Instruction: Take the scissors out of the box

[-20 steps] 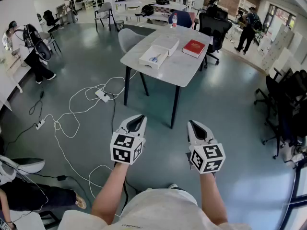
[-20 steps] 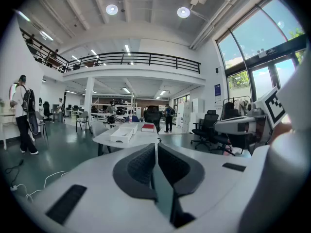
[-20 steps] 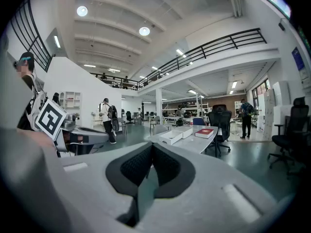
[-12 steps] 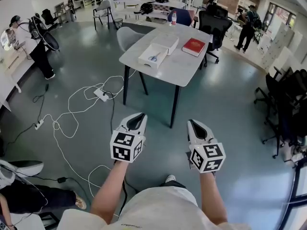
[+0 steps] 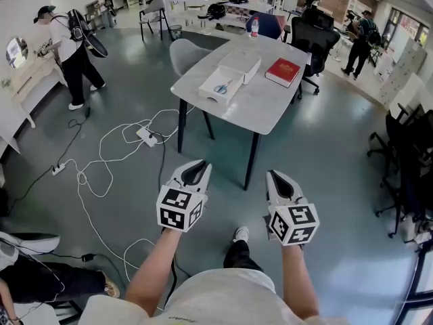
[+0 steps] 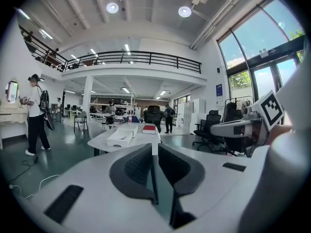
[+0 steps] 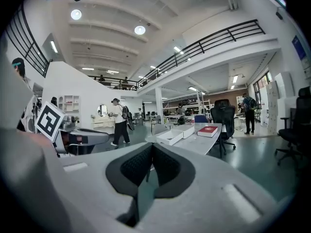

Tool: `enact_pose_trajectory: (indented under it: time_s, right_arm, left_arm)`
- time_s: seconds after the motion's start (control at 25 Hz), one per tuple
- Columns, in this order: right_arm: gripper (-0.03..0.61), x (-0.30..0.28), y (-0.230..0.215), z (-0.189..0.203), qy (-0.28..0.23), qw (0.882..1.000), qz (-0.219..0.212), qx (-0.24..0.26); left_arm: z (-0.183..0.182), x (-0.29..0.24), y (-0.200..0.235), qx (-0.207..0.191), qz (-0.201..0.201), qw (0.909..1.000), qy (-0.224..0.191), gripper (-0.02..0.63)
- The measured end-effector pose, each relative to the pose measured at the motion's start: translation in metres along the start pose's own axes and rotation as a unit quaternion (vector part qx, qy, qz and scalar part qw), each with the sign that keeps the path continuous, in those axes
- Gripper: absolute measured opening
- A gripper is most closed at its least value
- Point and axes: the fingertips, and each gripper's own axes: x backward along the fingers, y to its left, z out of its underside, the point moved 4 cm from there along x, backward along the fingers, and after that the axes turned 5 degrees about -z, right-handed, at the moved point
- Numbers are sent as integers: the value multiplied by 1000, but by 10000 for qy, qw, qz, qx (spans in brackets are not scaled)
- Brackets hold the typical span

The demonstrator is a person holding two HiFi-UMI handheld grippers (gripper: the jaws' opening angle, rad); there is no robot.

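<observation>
Claws clenched empty, left claw (image 5: 194, 173) and right claw (image 5: 280, 184), well short of scissors (image 5: 221, 87); floor cables (image 5: 111, 141) could trip approach.

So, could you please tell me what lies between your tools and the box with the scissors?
In the head view, only grey floor and the near part of the table separate the left tool and right tool from the box holding the scissors.
</observation>
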Motion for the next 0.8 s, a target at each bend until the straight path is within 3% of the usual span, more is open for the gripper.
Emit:
enact_pose_trajectory:
  time_s: [0.8]
  right_arm:
    - [5,-151,-155,-50,257,9966,-780,51]
  left_arm:
    - [-45,-194,34,317,-706,9969,132,45]
